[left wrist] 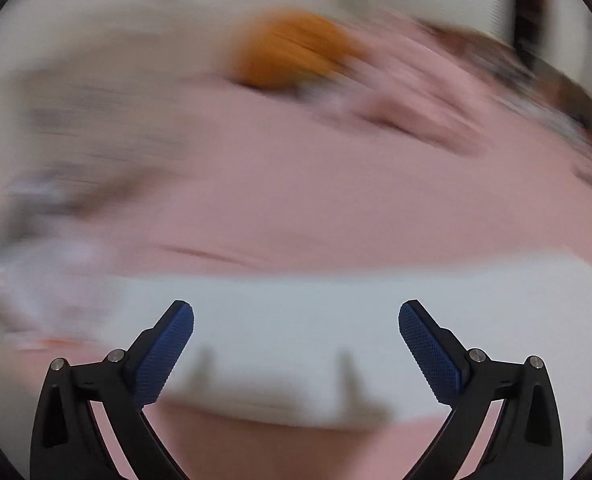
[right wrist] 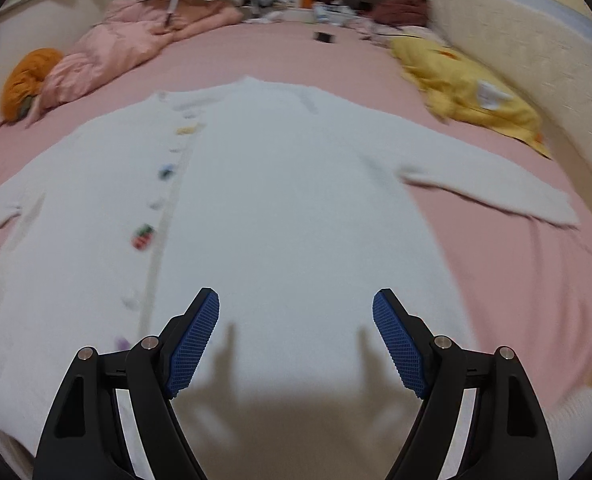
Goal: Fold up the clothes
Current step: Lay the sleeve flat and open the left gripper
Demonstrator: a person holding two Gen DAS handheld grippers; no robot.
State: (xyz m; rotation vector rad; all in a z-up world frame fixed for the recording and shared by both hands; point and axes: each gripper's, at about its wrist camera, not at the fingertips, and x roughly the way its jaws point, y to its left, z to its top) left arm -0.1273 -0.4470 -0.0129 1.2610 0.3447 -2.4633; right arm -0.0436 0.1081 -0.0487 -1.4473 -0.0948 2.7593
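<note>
A white cardigan with small coloured buttons lies spread flat on the pink bed sheet, both sleeves stretched out. My right gripper is open and empty, just above the cardigan's lower hem. In the blurred left wrist view, a white strip of the cardigan, likely a sleeve, runs across the sheet. My left gripper is open and empty over it.
A pink quilt and an orange bundle lie at the far left of the bed; the orange bundle also shows blurred in the left wrist view. A yellow garment lies at the right by the cream wall. Clutter lines the far edge.
</note>
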